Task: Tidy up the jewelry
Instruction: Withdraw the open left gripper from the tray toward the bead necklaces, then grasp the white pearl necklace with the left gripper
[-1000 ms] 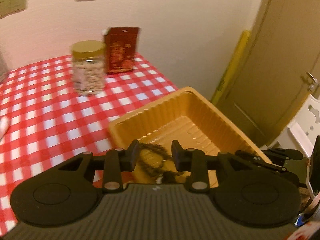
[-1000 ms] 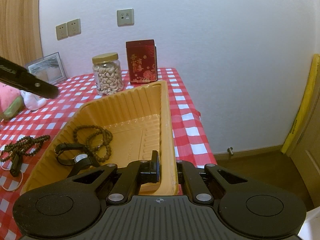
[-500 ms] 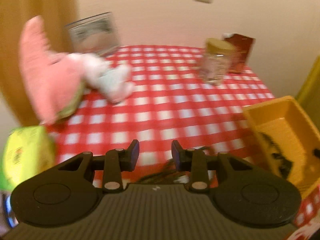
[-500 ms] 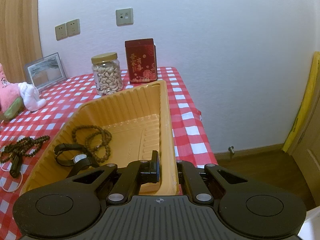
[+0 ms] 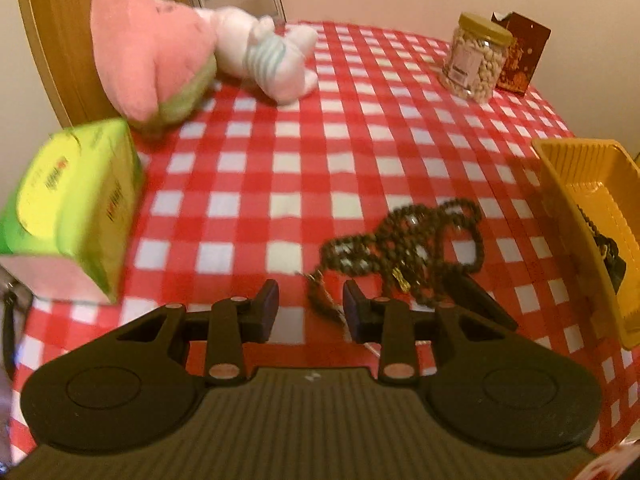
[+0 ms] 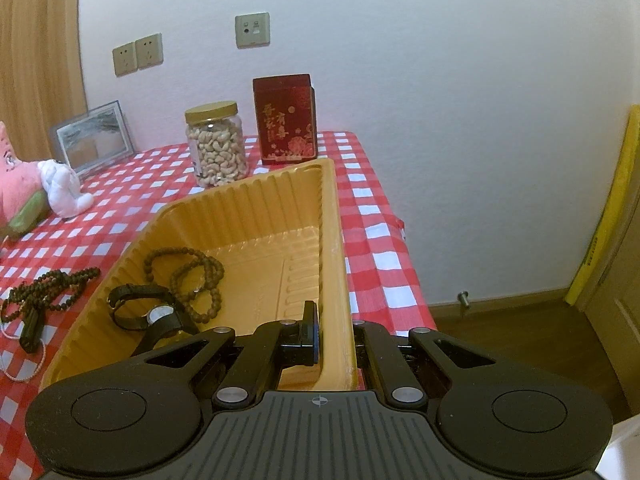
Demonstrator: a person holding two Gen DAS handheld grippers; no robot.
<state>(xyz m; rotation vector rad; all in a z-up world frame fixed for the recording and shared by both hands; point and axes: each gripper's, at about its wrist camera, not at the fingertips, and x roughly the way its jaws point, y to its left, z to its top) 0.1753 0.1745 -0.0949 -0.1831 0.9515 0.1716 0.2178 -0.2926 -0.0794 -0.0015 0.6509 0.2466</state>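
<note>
A dark bead necklace lies in a heap on the red checked cloth, just ahead and right of my open, empty left gripper; it also shows in the right wrist view. The yellow tray holds a brown bead bracelet and a black wristwatch. My right gripper is shut on the tray's right wall. The tray also shows at the right edge of the left wrist view.
A pink plush toy and a white plush toy lie at the back left. A green box stands at the left. A nut jar, red tin and picture frame stand by the wall.
My left gripper has swung from over the tray to the left, and now faces the bead necklace on the cloth. My right gripper keeps its hold on the tray wall.
</note>
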